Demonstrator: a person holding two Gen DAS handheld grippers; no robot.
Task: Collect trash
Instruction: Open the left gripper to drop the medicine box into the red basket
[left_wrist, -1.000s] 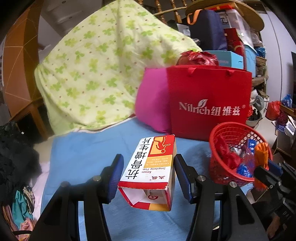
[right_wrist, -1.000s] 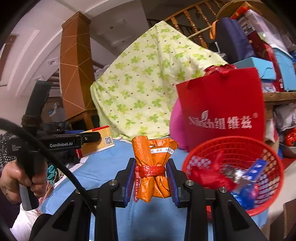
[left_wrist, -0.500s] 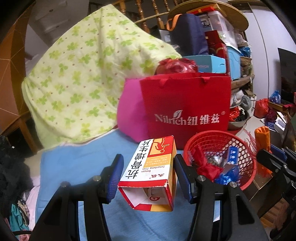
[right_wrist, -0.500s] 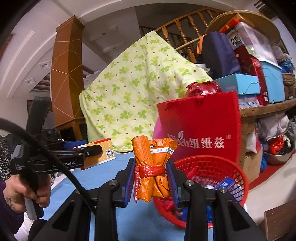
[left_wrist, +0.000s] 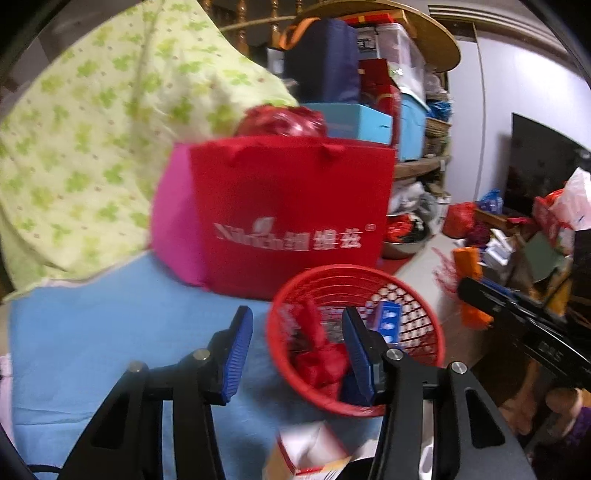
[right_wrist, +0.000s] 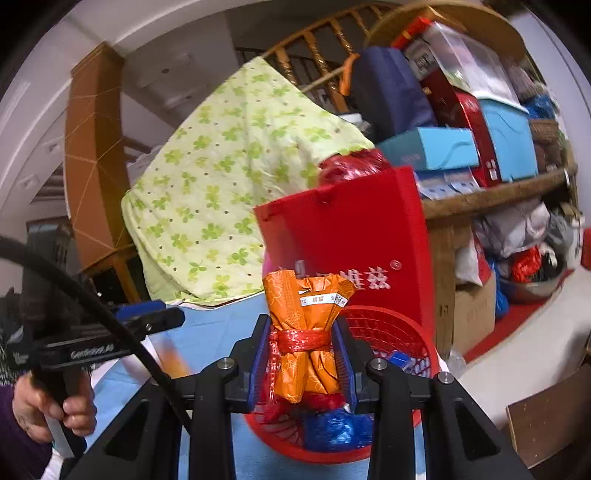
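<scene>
The left gripper (left_wrist: 295, 347) hangs at the near-left rim of the red basket (left_wrist: 424, 325), its blue pads closing with nothing between them. Right below it, at the near edge of the left wrist view, a blurred red-and-white carton (left_wrist: 306, 454) lies open-ended over the blue cloth (left_wrist: 110, 325), apart from the fingers.

Over on the right, the right gripper (right_wrist: 303, 354) is pressed tight on an orange packet bundle (right_wrist: 306, 332) tied round the middle with a red band, held upright just above the basket's near rim. In the basket: crumpled red wrapping, a small blue box and a blue foil wad (right_wrist: 336, 428).

Beyond the basket stands a red paper bag (left_wrist: 291, 210) with white lettering, a pink bag (left_wrist: 173, 229) tucked against its left side. Far left, a green clover-print quilt (right_wrist: 229, 184) is draped high.

In the right wrist view a hand (right_wrist: 51, 406) grips the left tool's handle at near left.
</scene>
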